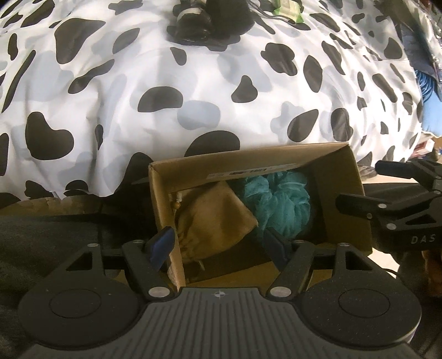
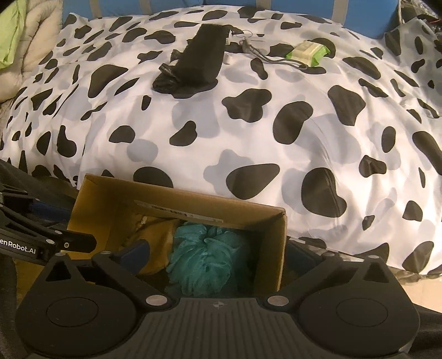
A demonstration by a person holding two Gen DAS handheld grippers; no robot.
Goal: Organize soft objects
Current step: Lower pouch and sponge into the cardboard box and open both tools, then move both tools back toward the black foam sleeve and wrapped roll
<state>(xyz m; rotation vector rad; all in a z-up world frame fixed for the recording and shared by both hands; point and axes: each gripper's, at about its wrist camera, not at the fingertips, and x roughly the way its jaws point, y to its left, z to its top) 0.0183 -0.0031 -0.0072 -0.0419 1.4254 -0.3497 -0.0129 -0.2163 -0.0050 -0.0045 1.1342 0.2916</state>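
Note:
An open cardboard box (image 1: pixel 248 156) (image 2: pixel 105 193) sits against the bed's edge. Inside lie a tan drawstring pouch (image 1: pixel 212 218) (image 2: pixel 157 237) on the left and a teal bath pouf (image 1: pixel 279 201) (image 2: pixel 204 262) on the right. My left gripper (image 1: pixel 219 247) is open above the pouch, with one finger outside the box's left wall and the other inside. My right gripper (image 2: pixel 216 255) is open wide over the pouf; its left finger is inside the box and its right finger is outside the right wall. Nothing is pinched by either. Each gripper appears at the edge of the other's view.
A cow-print duvet (image 2: pixel 248 132) (image 1: pixel 138 69) covers the bed behind the box. Far back on it lie a black cloth item (image 2: pixel 193 60) (image 1: pixel 199 22), a green packet (image 2: pixel 306 52) (image 1: pixel 287 9) and a grey cable (image 2: pixel 257 45). A beige and green cushion (image 2: pixel 25 41) lies at the far left.

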